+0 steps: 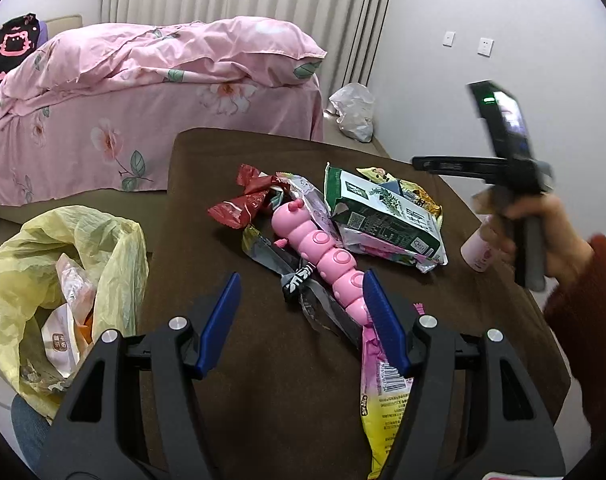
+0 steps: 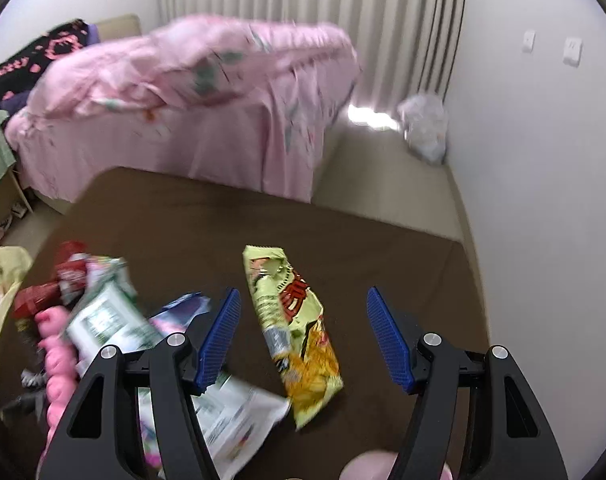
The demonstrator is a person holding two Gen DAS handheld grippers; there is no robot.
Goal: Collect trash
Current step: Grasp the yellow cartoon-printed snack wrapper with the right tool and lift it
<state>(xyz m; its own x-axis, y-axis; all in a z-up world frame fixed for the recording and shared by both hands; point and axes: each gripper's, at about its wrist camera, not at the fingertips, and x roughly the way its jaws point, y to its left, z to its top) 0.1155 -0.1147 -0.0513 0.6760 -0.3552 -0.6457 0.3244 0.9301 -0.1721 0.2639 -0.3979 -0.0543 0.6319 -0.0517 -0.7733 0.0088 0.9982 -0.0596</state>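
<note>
Trash is strewn over a brown table point(image 1: 263, 360): a red wrapper point(image 1: 247, 200), a green-and-white pack point(image 1: 383, 216), and a pink-and-yellow packet point(image 1: 383, 400) under my left gripper's right finger. My left gripper point(image 1: 301, 300) is open over bare tabletop, with nothing between its pads. A yellow plastic bag point(image 1: 63, 248) holding wrappers sits off the table's left edge. In the right wrist view my right gripper point(image 2: 301, 320) stands open above a yellow-green snack packet point(image 2: 295, 320) that lies flat between its fingers, untouched. A white wrapper point(image 2: 239, 412) lies under its left finger.
A pink caterpillar toy point(image 1: 327, 256) lies among the wrappers. A small pink bottle point(image 1: 479, 252) stands at the table's right edge beside a hand in a red sleeve point(image 1: 543, 232). Behind are a pink-covered bed point(image 1: 143, 92) and a white bag point(image 1: 353, 112) on the floor.
</note>
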